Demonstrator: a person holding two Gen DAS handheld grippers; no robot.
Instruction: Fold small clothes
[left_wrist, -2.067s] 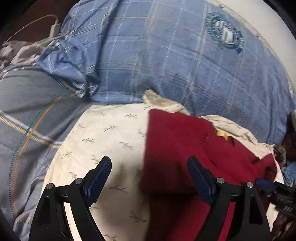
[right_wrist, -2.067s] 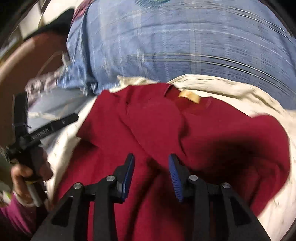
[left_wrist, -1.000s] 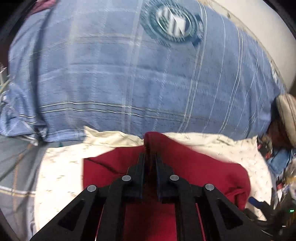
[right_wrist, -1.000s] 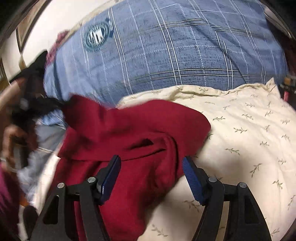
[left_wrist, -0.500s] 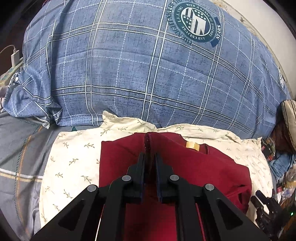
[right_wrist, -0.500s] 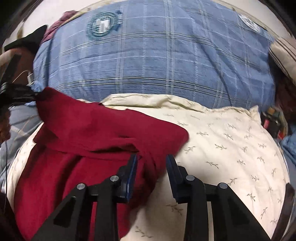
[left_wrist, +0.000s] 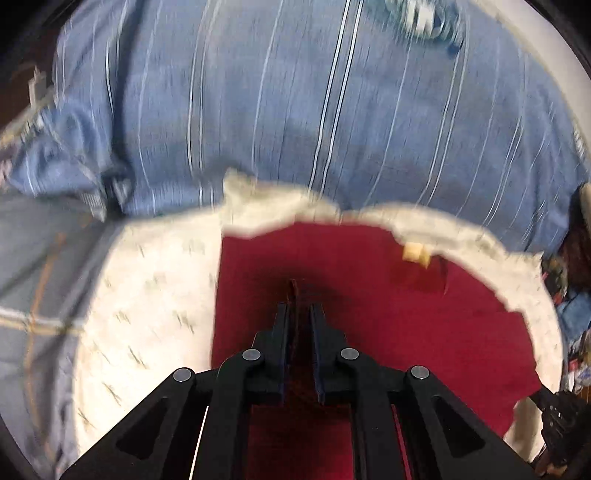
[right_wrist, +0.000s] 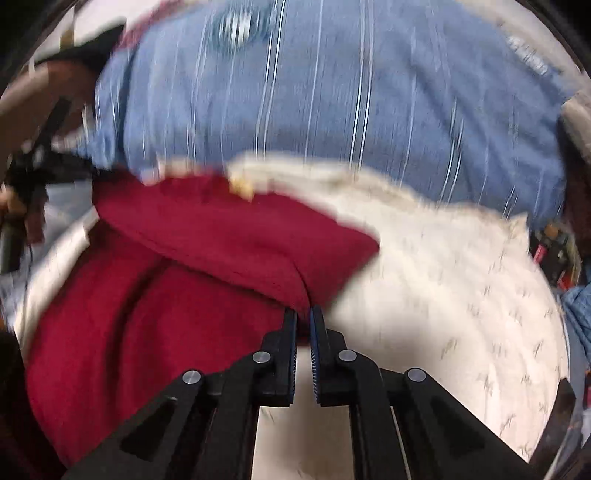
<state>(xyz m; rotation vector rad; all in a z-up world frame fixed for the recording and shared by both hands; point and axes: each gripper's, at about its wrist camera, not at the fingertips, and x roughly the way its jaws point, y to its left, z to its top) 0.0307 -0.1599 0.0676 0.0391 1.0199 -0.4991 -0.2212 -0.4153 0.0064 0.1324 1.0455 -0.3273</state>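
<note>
A dark red garment (left_wrist: 369, 302) with a tan neck label (left_wrist: 415, 254) lies on a cream leaf-print pillow (left_wrist: 147, 310). My left gripper (left_wrist: 298, 310) is shut on a pinched ridge of the red cloth, low over the garment. In the right wrist view the same red garment (right_wrist: 184, 266) is folded over itself, and my right gripper (right_wrist: 303, 314) is shut on its right-hand edge where the fold ends. The left gripper's black frame (right_wrist: 33, 173) shows at the far left of that view, held by a hand.
A big blue plaid pillow (left_wrist: 314, 110) with a round emblem fills the back. Grey plaid bedding (left_wrist: 33, 266) lies to the left. Cluttered small items (right_wrist: 554, 251) sit past the cream pillow's right edge. The other gripper's black frame (left_wrist: 561, 417) shows at lower right.
My right gripper's jaws have gone from wide apart to shut on the garment's edge. The left gripper, still gripping red cloth, has sunk toward the pillow, and the garment lies flatter.
</note>
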